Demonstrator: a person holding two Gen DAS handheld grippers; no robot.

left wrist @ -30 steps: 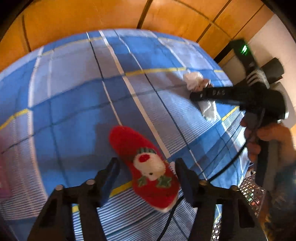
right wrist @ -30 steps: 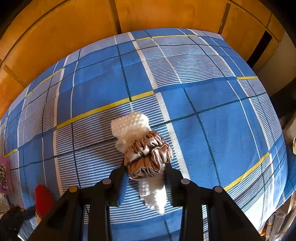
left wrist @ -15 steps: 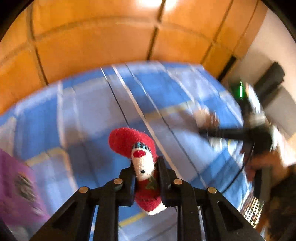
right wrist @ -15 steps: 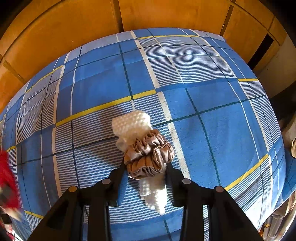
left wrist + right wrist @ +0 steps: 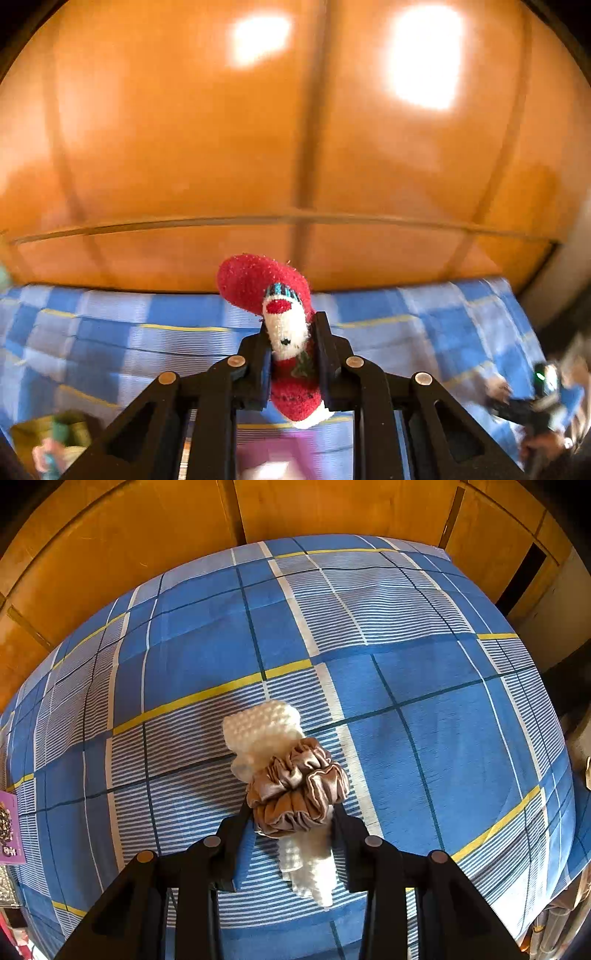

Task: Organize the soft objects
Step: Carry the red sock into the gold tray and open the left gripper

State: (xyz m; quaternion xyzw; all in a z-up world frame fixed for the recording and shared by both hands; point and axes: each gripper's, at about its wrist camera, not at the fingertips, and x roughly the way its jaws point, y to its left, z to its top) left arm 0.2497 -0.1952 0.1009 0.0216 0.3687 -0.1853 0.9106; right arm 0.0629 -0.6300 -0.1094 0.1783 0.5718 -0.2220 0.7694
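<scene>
Above the plaid bedsheet (image 5: 92,332) the left gripper (image 5: 290,350) pinches a red sock (image 5: 258,282) for sorting; the right gripper (image 5: 291,823) clasps a scrunchie (image 5: 295,786).

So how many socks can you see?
2: a red Christmas sock pinched in the left gripper, and a white knobbly sock on the bed under a brown scrunchie. More may be hidden.

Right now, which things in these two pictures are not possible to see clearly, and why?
- Left wrist view: the green and yellowish things at the lower left are motion-blurred; unidentifiable.
- Left wrist view: the purple item is blurred and half hidden behind the left gripper holding the red sock.
- Right wrist view: the white knitted piece is partly covered by the brown scrunchie.
- Right wrist view: the purple card is cut off by the left edge.
</scene>
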